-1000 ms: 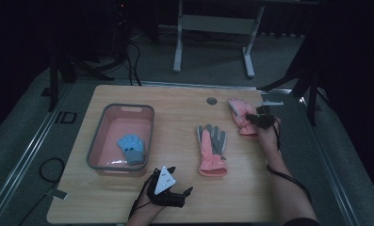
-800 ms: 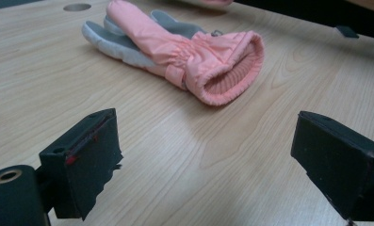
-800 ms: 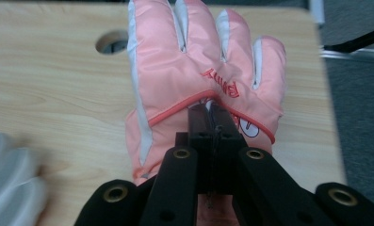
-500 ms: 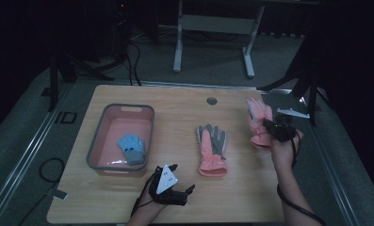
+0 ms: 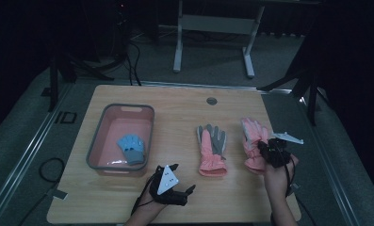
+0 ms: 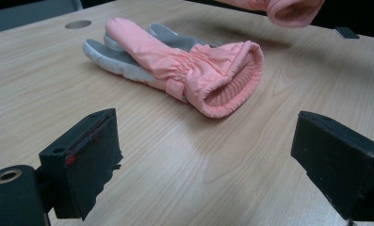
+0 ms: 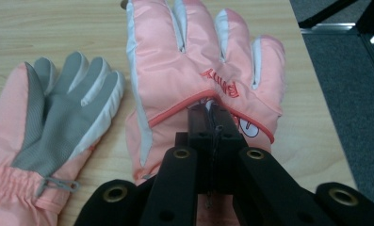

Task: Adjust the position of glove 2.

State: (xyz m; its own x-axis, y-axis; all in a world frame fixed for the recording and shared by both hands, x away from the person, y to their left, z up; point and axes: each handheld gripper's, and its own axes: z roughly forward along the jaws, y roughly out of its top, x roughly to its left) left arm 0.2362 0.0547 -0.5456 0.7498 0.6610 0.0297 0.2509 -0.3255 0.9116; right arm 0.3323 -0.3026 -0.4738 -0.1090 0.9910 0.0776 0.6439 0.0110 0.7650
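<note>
Two pink gloves are on the wooden table (image 5: pixel 175 101). One pink glove (image 5: pixel 211 149) (image 6: pixel 184 66) (image 7: pixel 48 141) lies palm up, grey palm showing, in the middle. A second pink glove (image 5: pixel 254 143) (image 7: pixel 199 75), back side up with red lettering, is pinched by my right gripper (image 5: pixel 265 149) (image 7: pixel 212 113), whose jaws are shut on its fabric; in the left gripper view its cuff (image 6: pixel 293 9) hangs above the table. Near the front edge my left gripper (image 5: pixel 182 181) (image 6: pixel 213 155) rests open, aimed at the lying glove's cuff, nothing between its jaws.
A pink tub with a grey rim (image 5: pixel 97 141) stands at the left and holds a small blue glove (image 5: pixel 132 148). A round grommet hole (image 5: pixel 211 100) (image 6: pixel 78 24) sits at the table's far edge. Dark floor and a desk frame (image 5: pixel 213 28) lie beyond.
My right gripper has carried the second pink glove from the far right corner toward the front, now beside the lying glove. The left gripper has stayed put.
</note>
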